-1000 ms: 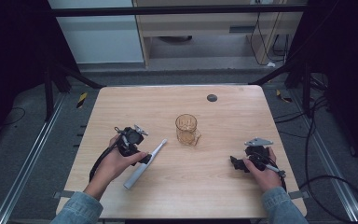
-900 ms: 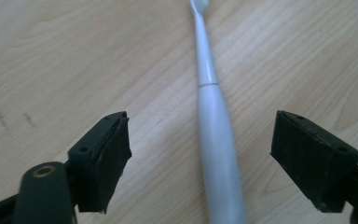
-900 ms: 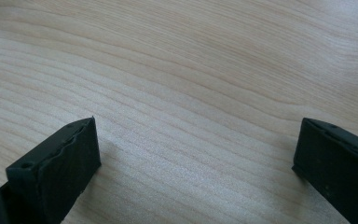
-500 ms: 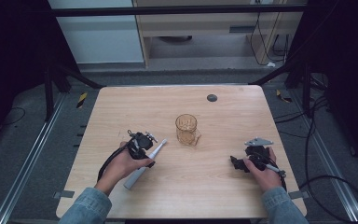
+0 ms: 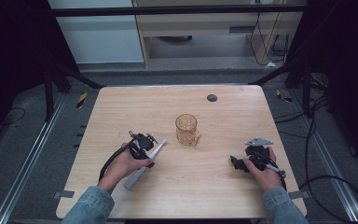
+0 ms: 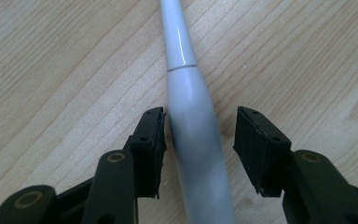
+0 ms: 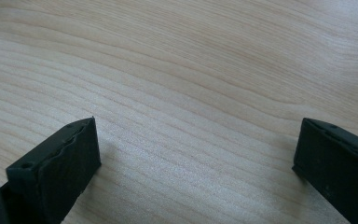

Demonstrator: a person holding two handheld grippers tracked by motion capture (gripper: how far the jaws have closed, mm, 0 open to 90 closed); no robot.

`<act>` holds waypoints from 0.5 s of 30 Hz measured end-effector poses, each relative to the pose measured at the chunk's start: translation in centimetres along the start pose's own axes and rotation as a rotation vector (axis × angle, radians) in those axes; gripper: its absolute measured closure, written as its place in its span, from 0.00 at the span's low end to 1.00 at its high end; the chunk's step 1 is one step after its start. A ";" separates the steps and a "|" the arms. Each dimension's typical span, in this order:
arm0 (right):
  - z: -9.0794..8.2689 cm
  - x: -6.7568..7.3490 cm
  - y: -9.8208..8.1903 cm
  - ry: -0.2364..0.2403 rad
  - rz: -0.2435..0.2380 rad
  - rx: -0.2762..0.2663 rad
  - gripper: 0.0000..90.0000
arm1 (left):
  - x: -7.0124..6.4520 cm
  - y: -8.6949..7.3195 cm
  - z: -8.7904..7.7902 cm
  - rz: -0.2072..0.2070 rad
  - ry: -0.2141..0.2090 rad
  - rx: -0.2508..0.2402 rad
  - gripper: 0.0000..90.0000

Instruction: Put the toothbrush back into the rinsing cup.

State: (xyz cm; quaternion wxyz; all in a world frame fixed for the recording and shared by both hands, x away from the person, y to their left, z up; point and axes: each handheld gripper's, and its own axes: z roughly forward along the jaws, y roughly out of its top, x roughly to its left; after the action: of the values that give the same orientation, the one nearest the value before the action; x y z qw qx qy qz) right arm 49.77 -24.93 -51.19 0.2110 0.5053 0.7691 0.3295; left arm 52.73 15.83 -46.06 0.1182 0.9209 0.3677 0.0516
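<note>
A: Closing on the white toothbrush handle (image 6: 193,135), lying near-left of the glass mug (image 5: 187,129); left gripper (image 6: 200,135) jaws have just been narrowing, one pad touching, the other apart. Centre it before squeezing.

B: Noted. Left forearm angled inward, gripper tipped down. Right gripper (image 7: 196,158) spread wide, resting near-right.

Middle of white handle (image 5: 140,169) hidden under left hand (image 5: 123,164) in high view. In left gripper view, both ends cut off by picture edges. Small dark round thing (image 5: 211,98) on worktop (image 5: 205,186) too small to tell. Contents of amber glass (image 5: 187,129) unclear.
</note>
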 end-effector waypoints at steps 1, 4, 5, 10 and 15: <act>0.0 0.0 0.0 0.000 0.000 0.000 0.00 | 0.1 0.0 0.1 -0.005 -0.001 0.001 0.59; 0.0 0.0 0.0 0.000 0.000 0.000 0.00 | 0.3 -0.1 0.2 -0.011 -0.002 0.007 0.60; 0.0 0.0 0.0 0.000 -0.001 0.001 0.00 | 0.4 -0.1 0.3 -0.017 -0.010 0.008 0.60; 0.0 0.0 0.0 -0.004 -0.006 -0.003 0.00 | 0.4 -0.2 0.4 -0.008 -0.005 0.008 0.65; 0.0 0.0 0.0 -0.004 -0.006 -0.003 0.00 | 0.5 -0.3 0.3 -0.021 -0.007 -0.009 0.73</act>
State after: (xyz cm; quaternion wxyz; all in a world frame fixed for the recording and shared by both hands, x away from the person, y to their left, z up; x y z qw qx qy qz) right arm 49.79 -24.95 -51.23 0.2141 0.5035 0.7697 0.3290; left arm 52.96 16.27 -46.44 0.1243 0.9167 0.3767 0.0491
